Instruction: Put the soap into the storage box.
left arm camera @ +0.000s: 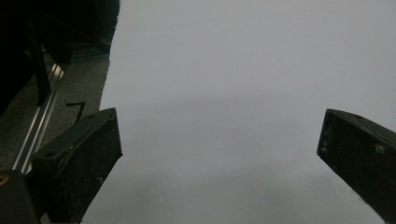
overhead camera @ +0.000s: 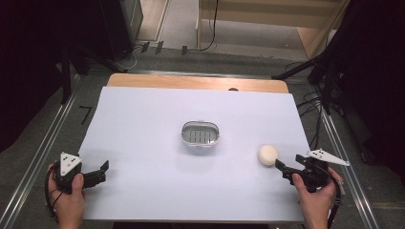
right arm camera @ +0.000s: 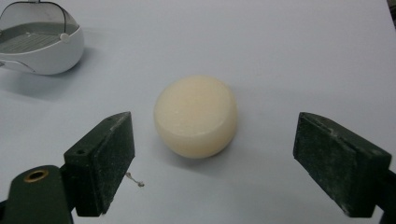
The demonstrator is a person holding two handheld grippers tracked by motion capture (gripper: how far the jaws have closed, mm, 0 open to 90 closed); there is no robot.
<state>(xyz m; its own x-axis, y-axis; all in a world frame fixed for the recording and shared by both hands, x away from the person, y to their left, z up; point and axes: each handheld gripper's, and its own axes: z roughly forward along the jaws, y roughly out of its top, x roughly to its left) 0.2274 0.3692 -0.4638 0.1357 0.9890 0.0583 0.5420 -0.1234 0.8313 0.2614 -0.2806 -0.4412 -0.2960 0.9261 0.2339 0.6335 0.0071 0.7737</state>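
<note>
I had the left gripper (overhead camera: 100, 171) near the table's (overhead camera: 143, 191) front left corner, jaws spread wide over bare white surface and holding nothing. My right gripper (overhead camera: 282, 168) sat near the front right edge, jaws likewise parted and empty, aimed at the round cream soap (overhead camera: 268, 154), which lay on the surface just ahead of the tips without touching them. Farther in, near the table's middle, stood the soap dish (overhead camera: 200, 134), well apart from the soap.
</note>
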